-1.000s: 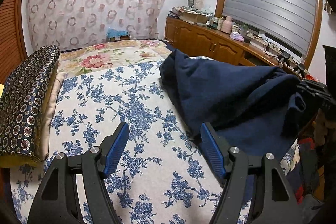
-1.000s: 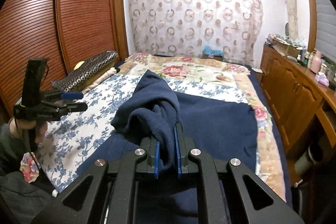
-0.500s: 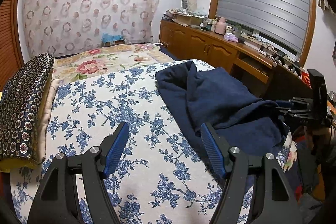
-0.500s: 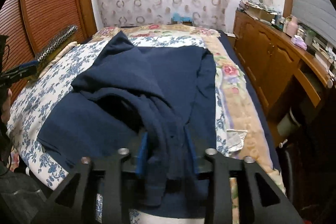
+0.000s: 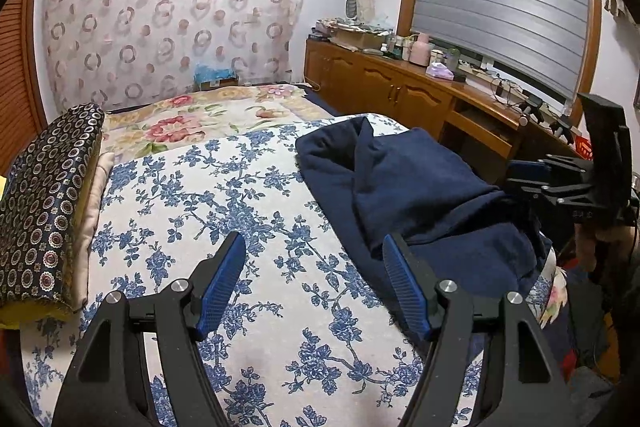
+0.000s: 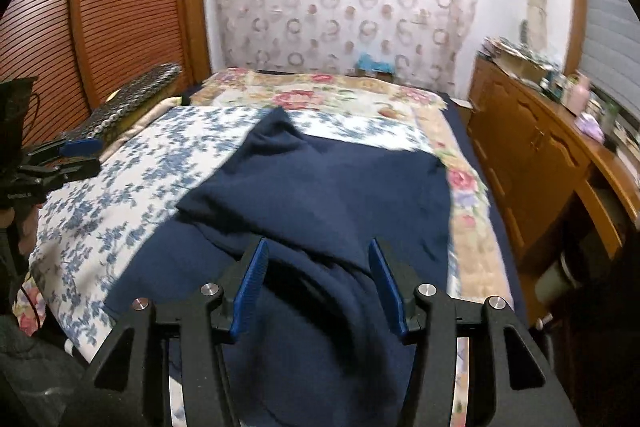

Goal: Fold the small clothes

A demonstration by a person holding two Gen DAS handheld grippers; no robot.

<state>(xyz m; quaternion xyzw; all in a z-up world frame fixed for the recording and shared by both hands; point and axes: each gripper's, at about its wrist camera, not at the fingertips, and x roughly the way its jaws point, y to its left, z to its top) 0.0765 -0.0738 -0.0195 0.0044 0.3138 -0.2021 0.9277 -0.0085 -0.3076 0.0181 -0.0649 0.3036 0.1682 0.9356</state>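
No legible writing shows on navy garment (image 6: 320, 187).

Left tool (image 5: 314, 283) wide apart (idle) — right tool (image 6: 316, 283) opening.

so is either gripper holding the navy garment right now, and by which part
Neither. The right gripper is opening, the navy garment loose between its pads; the left gripper is open and empty.
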